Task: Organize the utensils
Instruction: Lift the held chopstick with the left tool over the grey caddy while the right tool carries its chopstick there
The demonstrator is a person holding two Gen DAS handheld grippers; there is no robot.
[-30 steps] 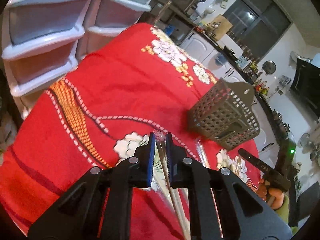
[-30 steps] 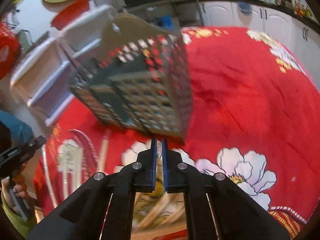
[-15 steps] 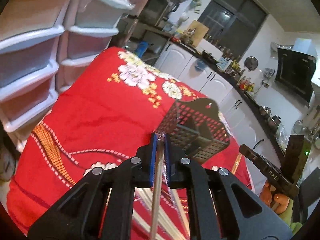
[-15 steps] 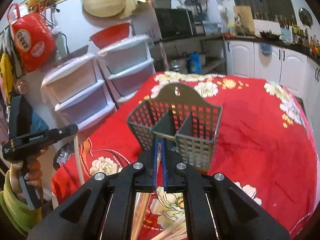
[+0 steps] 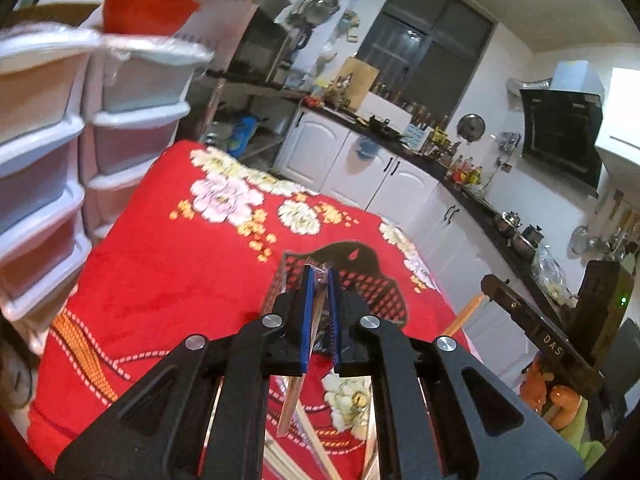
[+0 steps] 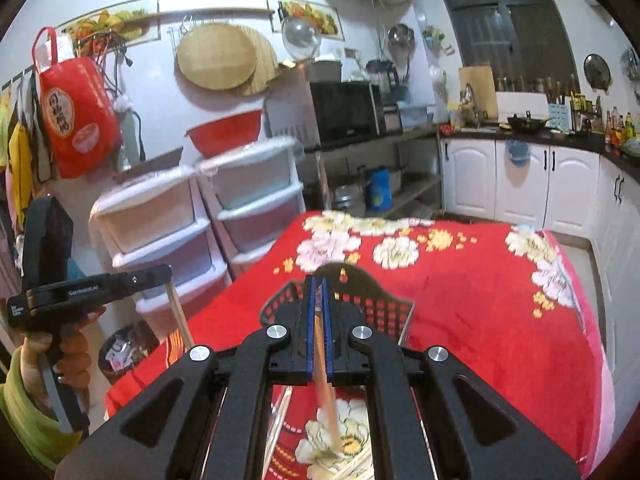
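Both grippers are clamping chopsticks: the left gripper (image 5: 319, 280) pinching a wrapped chopstick (image 5: 294, 396), the right gripper (image 6: 319, 286) another chopstick (image 6: 326, 400). The perforated basket (image 6: 372, 300) is sitting just beyond both jaws. Risk: long dangling ends could be catching its rim, tipping it.

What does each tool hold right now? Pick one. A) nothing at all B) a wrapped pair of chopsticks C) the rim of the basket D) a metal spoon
B: the left tool and the right tool each pinch wrapped chopsticks above the dark perforated utensil basket.
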